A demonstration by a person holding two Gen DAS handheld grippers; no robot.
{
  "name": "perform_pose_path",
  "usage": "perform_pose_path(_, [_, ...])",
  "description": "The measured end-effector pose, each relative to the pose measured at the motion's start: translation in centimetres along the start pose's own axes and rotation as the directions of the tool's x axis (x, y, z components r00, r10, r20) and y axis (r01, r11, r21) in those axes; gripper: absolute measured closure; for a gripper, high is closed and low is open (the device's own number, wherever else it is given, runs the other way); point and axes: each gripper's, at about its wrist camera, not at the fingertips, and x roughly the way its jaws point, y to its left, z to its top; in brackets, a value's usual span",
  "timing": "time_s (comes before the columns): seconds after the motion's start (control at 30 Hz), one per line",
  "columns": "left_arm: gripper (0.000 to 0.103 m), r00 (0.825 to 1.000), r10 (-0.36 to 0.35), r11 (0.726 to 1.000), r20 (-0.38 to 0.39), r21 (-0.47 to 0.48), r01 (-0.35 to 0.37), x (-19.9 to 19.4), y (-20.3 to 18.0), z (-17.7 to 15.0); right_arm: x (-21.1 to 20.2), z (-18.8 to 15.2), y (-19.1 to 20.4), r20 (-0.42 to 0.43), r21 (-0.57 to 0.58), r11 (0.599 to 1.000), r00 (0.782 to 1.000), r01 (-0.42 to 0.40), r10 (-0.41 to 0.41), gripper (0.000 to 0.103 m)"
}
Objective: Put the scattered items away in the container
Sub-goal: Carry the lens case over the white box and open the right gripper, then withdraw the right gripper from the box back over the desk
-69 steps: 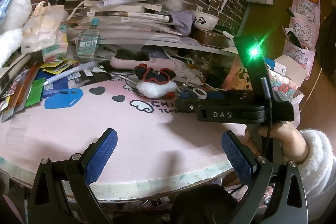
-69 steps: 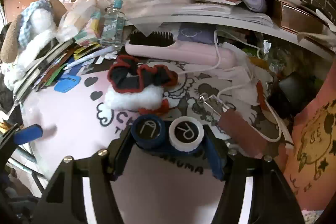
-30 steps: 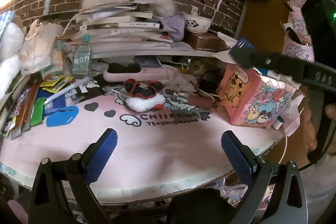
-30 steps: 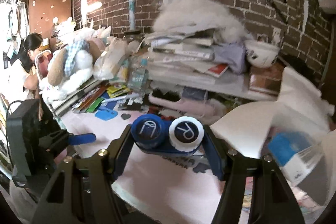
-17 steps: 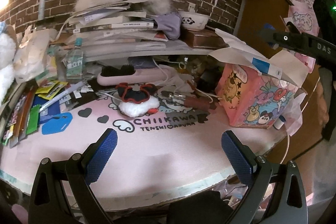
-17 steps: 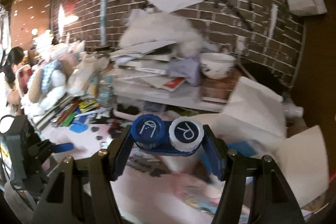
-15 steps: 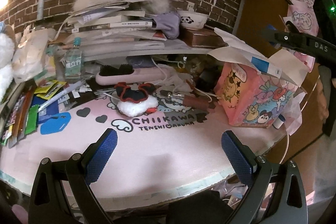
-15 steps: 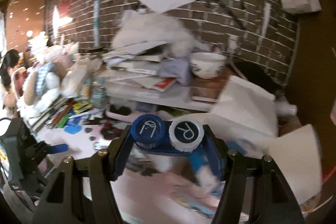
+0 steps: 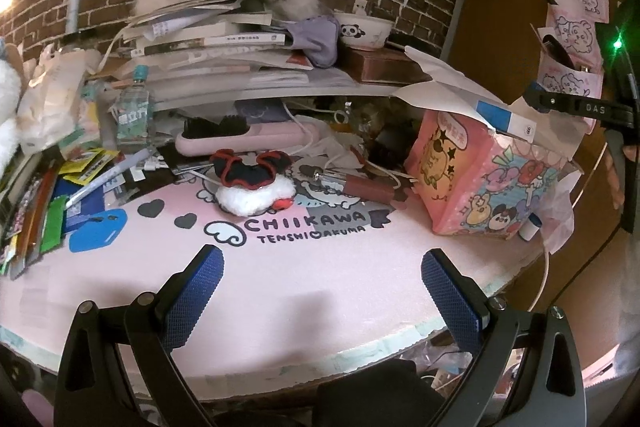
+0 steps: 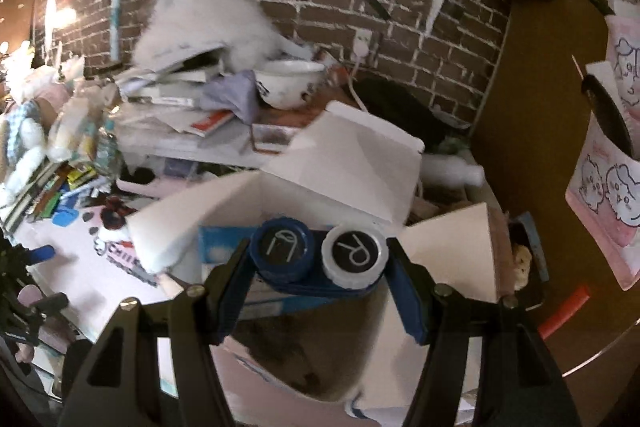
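Blue-and-white plastic first: the contact lens case (image 10: 320, 259), its two round caps side by side, is clamped between the fingers of the right gripper (image 10: 320, 267), and right beneath and beyond those fingers gapes the cartoon-printed box (image 10: 340, 163) with its white flaps splayed open. The case looks poised over the opening — not yet dropped, by my reading. Over on the other side, the left gripper (image 9: 320, 287) hangs empty, fingers spread wide with nothing but bare pink table (image 9: 320, 307) between them. Ahead of those fingers the clutter waits: a red-and-black scrunchie with a white pompom (image 9: 252, 183) just beyond the fingertips, a pink hairbrush (image 9: 244, 139) farther back, a blue tag (image 9: 96, 235) and a pen (image 9: 108, 177) off to the left of the left finger, and a brown tool (image 9: 360, 187) toward the box (image 9: 480, 187), which stands off to the right of the right finger. How much already lies inside the box I cannot tell — its interior is dark. So, as I judge it, one item is at the point of delivery and most of the tidying remains.
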Motion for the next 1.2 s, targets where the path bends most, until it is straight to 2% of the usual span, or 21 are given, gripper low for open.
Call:
perform_pose_path(0.27, [0.004,1.0,0.002,1.0,-0.006,0.004,-0.002,0.0,-0.1,-0.2,0.7,-1.2,-0.4,-0.121,-0.05,0.998,0.992,-0.045,0.039,0.042])
perform_pose_path(0.57, [0.004,1.0,0.002,1.0,-0.004,0.013,-0.002,-0.1,-0.6,-0.2,1.1,-1.8,-0.2,-0.19,-0.117,0.992,0.982,-0.038,0.015,0.042])
perform_pose_path(0.73, [0.004,1.0,0.004,1.0,-0.003,0.012,-0.004,-0.1,-0.6,-0.2,1.7,-1.7,0.5,-0.196,-0.15,0.988,0.981,-0.03,0.0,0.038])
perform_pose_path(0.8, [0.004,1.0,0.003,1.0,-0.003,0.008,-0.003,-0.1,-0.5,-0.2,1.7,-1.6,0.6,-0.185,-0.153,0.988,0.983,-0.024,-0.005,0.027])
perform_pose_path(1.0, [0.004,1.0,0.003,1.0,-0.006,0.004,-0.003,-0.1,-0.4,-0.1,1.2,-1.3,1.1,-0.148,-0.14,0.99,0.989,-0.032,0.011,0.024])
perform_pose_path(1.2, [0.004,1.0,0.004,1.0,-0.002,0.006,-0.004,-0.1,-0.4,-0.2,1.7,-1.3,2.0,-0.162,-0.162,0.986,0.987,-0.041,0.015,0.023])
